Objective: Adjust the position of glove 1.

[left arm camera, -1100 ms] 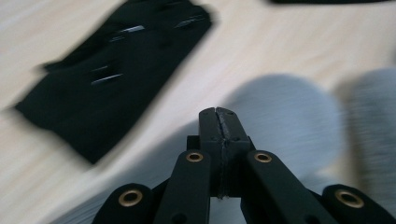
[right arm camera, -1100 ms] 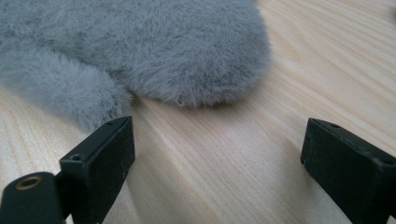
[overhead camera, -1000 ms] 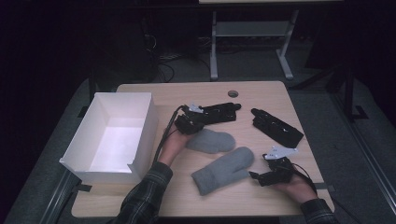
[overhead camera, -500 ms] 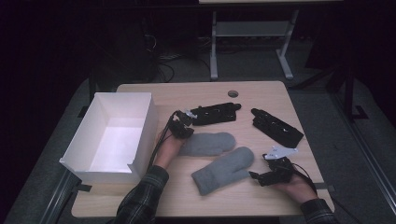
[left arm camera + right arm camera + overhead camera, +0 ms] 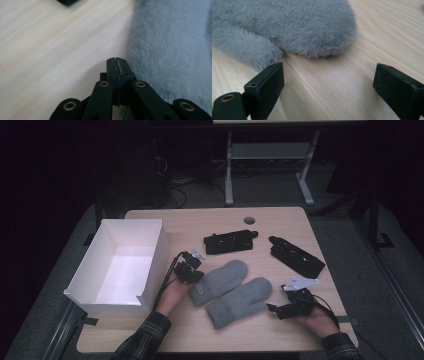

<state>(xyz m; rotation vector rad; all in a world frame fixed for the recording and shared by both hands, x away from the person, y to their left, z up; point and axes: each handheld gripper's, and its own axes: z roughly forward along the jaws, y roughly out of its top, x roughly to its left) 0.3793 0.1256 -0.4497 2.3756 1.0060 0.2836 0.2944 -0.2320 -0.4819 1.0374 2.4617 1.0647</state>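
From above, two fluffy grey fabric mittens (image 5: 232,290) lie overlapping at mid-table beside an open white cardboard box (image 5: 120,265). The left gripper (image 5: 117,61), jaws clenched on nothing, rests at one mitten's edge. The right gripper (image 5: 328,86) gapes wide before a mitten tip. Soft, light, floppy; probably best pinched at the cuff.

Two fluffy grey mittens (image 5: 232,290) lie flat, side by side and touching, on the table's near half.
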